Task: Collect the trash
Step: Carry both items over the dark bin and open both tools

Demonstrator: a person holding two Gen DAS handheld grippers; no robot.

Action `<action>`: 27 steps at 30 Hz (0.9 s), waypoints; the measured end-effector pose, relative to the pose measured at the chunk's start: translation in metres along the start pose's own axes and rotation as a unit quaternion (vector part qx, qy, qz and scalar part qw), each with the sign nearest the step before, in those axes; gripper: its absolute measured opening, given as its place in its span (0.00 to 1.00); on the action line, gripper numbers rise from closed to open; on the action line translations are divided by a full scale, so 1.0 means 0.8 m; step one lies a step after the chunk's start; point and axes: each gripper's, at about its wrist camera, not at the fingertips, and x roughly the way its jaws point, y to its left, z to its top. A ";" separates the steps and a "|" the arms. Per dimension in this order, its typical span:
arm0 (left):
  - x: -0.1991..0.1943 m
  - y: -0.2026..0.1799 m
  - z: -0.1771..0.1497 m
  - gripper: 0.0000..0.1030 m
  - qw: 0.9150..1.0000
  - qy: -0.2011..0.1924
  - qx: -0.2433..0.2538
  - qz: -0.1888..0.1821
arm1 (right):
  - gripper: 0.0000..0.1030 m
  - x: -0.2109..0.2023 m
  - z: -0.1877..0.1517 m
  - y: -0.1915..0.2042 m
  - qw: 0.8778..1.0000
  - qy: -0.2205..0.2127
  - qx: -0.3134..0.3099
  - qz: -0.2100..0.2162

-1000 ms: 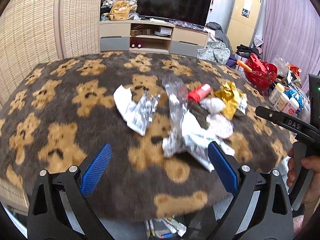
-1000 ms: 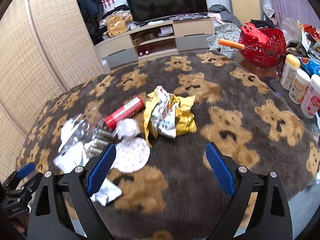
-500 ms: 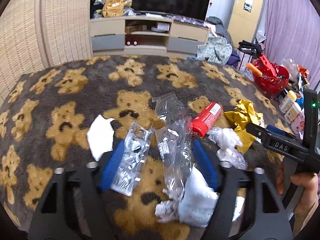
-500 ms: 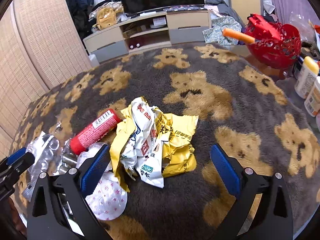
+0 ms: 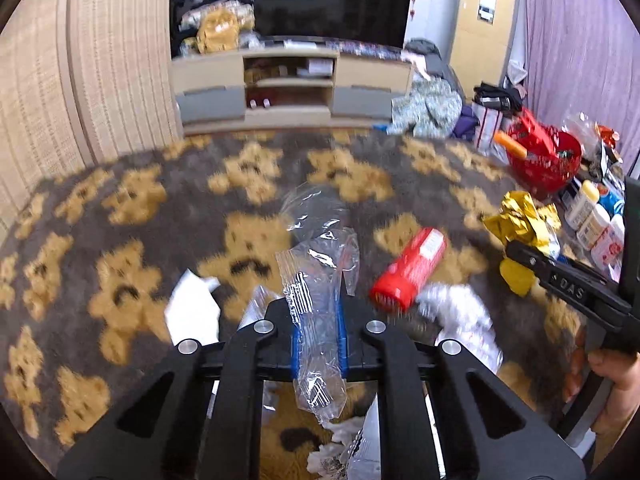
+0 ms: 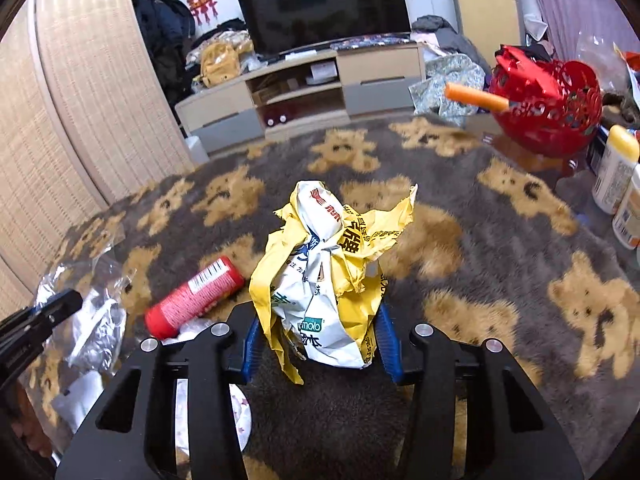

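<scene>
My left gripper [image 5: 319, 332] is shut on a clear plastic wrapper [image 5: 320, 280] that sticks up between its blue pads. My right gripper [image 6: 320, 340] is shut on a crumpled yellow and white snack bag [image 6: 328, 272]. A red tube wrapper [image 5: 410, 268] lies on the bear-pattern blanket between them; it also shows in the right wrist view [image 6: 196, 296]. White crumpled paper [image 5: 464, 320] and a white scrap [image 5: 192, 312] lie beside the left gripper. The yellow bag and the right gripper show at the right of the left wrist view [image 5: 520, 224].
A red basket [image 6: 548, 96] with an orange stick stands at the table's far right. White bottles [image 6: 616, 168] stand at the right edge. More foil and paper trash [image 6: 96, 320] lies at the left. A TV stand [image 5: 292, 88] is beyond the table.
Both grippers moved forward and closed: the left on the clear plastic wrapper, the right on the yellow snack bag, which now stands bunched up between the pads.
</scene>
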 end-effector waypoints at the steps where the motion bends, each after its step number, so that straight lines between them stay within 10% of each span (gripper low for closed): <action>1: -0.008 0.000 0.006 0.11 1.000 -0.008 0.001 0.004 | 0.46 -0.009 0.005 0.001 1.000 -0.008 -0.001 0.002; 15: -0.205 -0.019 0.011 0.12 0.997 -0.078 0.001 0.003 | 0.46 -0.205 0.013 0.066 0.996 -0.066 -0.050 0.035; 27: -0.291 -0.038 -0.134 0.12 0.998 -0.040 0.001 -0.046 | 0.47 -0.311 -0.124 0.092 0.991 -0.020 -0.110 0.070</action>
